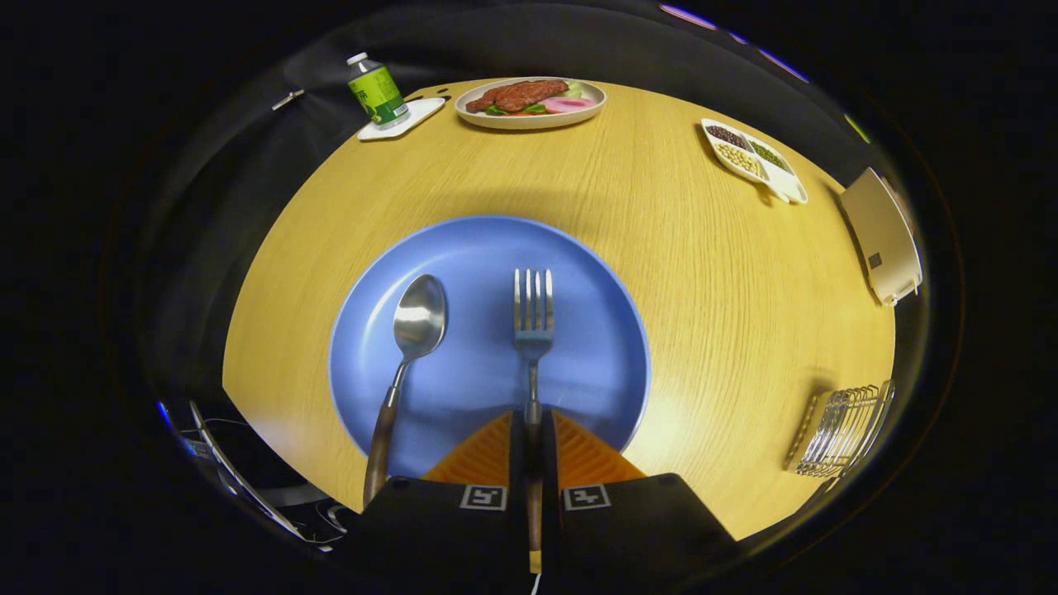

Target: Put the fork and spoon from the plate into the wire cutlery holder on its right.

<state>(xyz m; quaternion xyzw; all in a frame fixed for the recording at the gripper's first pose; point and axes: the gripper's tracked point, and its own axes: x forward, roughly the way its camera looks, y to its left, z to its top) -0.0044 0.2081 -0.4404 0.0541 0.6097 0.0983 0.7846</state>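
Wood-handled fork sits clamped in our gripper: both fingers are closed against the handle, one on each side, with the tines pointing straight ahead over the blue plate. We cannot tell whether the fork is lifted or resting on the plate. Spoon lies just left of the fork, apart from it, its bowl on the plate and its wooden handle running back over the near rim, beside the left finger. Nothing lies between fork and spoon.

Right of the plate, near the table edge, we see the wire cutlery holder, well apart from the plate with bare wood between them. Further right, a beige flat case-like object sits at the table's side. Beyond the plate, far right, a white divided dish holds beans. At the far edge, an oval plate of meat and vegetables. Left of that, a green-labelled bottle stands upright on a white coaster.
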